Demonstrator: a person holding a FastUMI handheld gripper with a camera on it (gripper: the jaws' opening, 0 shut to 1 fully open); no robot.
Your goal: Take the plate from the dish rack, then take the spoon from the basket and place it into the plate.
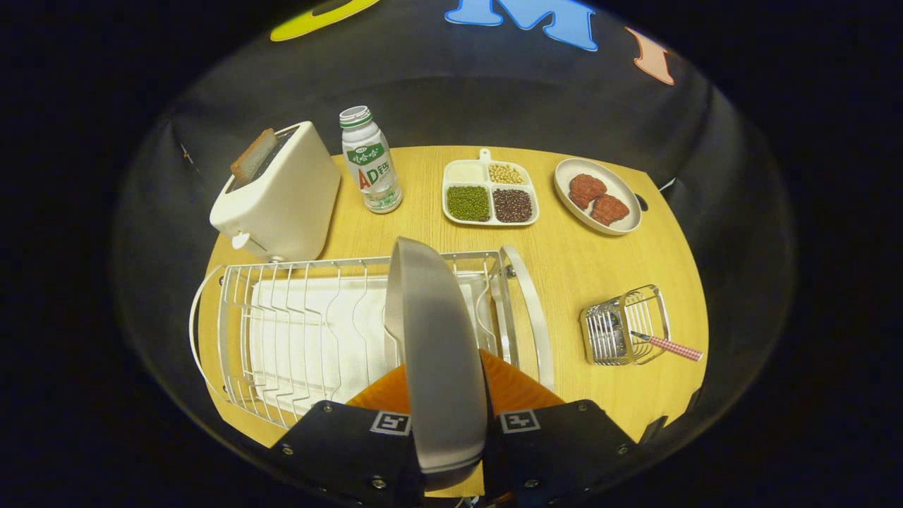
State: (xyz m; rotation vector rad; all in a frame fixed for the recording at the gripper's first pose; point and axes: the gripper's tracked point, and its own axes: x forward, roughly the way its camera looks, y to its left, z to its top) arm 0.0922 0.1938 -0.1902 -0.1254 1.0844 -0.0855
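Claw clamps the grey plate on edge, seemingly lifted over the dish rack; spoon sits in the basket, frame's right.

A light wooden table with a rounded edge stood in the booth, lit brightly from above. Black cloth hung behind it and wrapped around both sides as the wall, falling in soft folds. Beyond the tabletop's edges everything lay in deep shadow.

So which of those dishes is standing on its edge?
The grey plate, clamped between the gripper fingers. The divided tray and oval dish beyond lie flat.
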